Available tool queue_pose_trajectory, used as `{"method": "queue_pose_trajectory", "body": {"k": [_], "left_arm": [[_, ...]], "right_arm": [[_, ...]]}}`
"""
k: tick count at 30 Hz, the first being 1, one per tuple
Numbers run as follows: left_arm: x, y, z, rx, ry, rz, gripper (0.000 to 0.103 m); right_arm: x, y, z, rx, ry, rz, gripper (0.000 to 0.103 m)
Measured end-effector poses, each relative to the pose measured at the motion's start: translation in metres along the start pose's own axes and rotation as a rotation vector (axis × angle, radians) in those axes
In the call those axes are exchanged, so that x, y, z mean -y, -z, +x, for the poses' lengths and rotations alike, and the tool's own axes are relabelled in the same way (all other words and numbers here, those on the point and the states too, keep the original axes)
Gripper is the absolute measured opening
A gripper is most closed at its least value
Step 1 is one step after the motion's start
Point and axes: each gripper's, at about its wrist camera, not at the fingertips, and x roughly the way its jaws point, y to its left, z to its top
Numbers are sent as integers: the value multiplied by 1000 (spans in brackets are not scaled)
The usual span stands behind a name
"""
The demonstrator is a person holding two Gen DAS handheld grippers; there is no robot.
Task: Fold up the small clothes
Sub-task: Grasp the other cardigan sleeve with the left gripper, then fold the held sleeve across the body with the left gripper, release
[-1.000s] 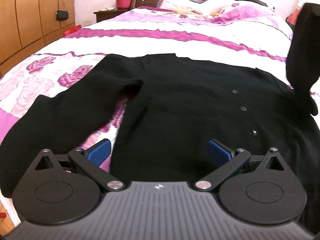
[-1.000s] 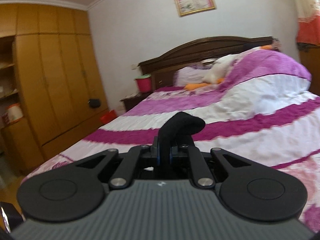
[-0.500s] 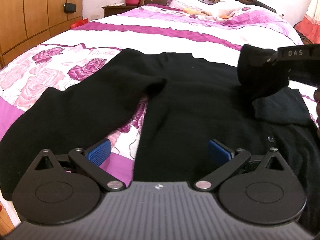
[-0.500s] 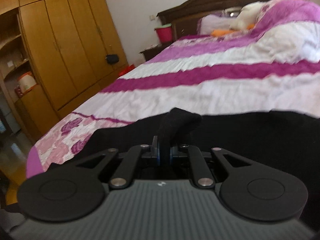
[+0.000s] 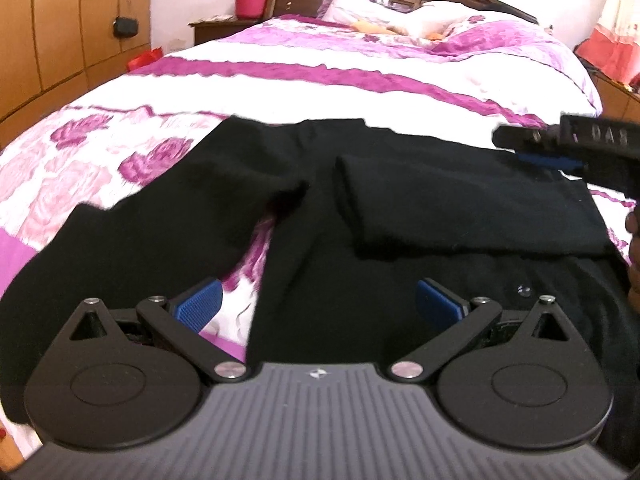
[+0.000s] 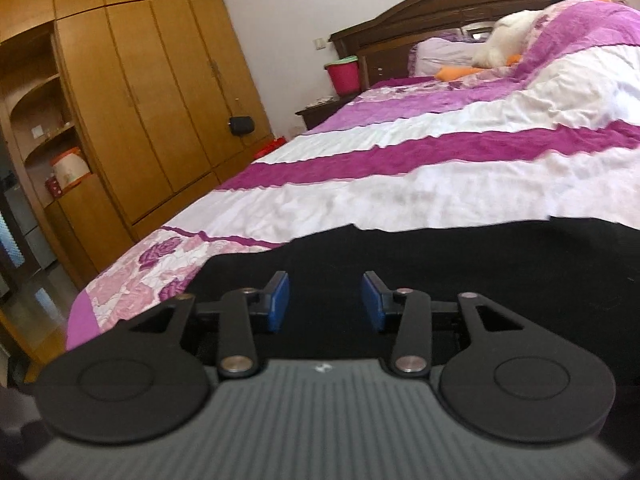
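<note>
A black buttoned cardigan (image 5: 360,280) lies spread on the bed. Its right sleeve (image 5: 460,208) is folded across the chest. The left sleeve (image 5: 140,248) still stretches out toward the bed's left edge. My left gripper (image 5: 318,304) hovers open above the cardigan's lower body, nothing between its blue pads. My right gripper (image 6: 325,300) is low over the black fabric (image 6: 440,264), jaws opening, with no cloth between the pads. From the left wrist view the right gripper (image 5: 552,148) shows at the right, just above the folded sleeve.
The bed carries a pink, white and purple rose-patterned cover (image 5: 320,92) with pillows (image 5: 400,20) at the dark headboard. A wooden wardrobe (image 6: 140,100) lines the left wall. A pink bin (image 6: 344,76) stands on the bedside table. A hand (image 5: 634,248) shows at the right edge.
The right gripper carried the sleeve down and across the cardigan's chest, laid it flat, and its jaws have come apart off the cloth. The left gripper stayed open in place.
</note>
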Motion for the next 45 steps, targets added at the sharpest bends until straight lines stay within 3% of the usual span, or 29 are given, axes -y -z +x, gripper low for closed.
{"method": "queue_pose_trajectory", "body": {"k": [7,13,19,25,29,33,35,36,37,38,39,40,45], "left_arm": [[20,-32,7,30,53,55,103],[24,-66,37,32,137,30,103],[23,-91,86,8,108,36,103],[10,-96,129,-42,110,6,100],[8,-91,146,-46,121,19,98],[11,-86,151,-12,133,39,82],[13,-84,148,10,133,47,64],[14,-83,148,16,142,54,50],[15,-83,146,9,170,58,37],[16,-83,146,-5,191,64,32],[19,-82,145,-9,186,79,24],[23,-82,143,-3,177,96,15],[32,-89,131,102,145,142,12]], "right_arm": [[49,5,-26,-12,135,12,43],[102,0,-45,-1,277,44,43],[159,-10,-35,-24,410,74,43],[209,-15,-3,-67,419,184,43],[219,-14,11,-56,399,196,43],[220,-16,24,-44,358,196,45],[218,-17,29,-45,331,191,45],[217,-17,30,-43,317,185,45],[214,-17,31,-38,305,177,39],[211,-16,31,-25,294,161,28],[207,-16,30,-12,284,140,11],[201,-16,27,13,275,112,10],[181,-19,7,156,345,1,10]]}}
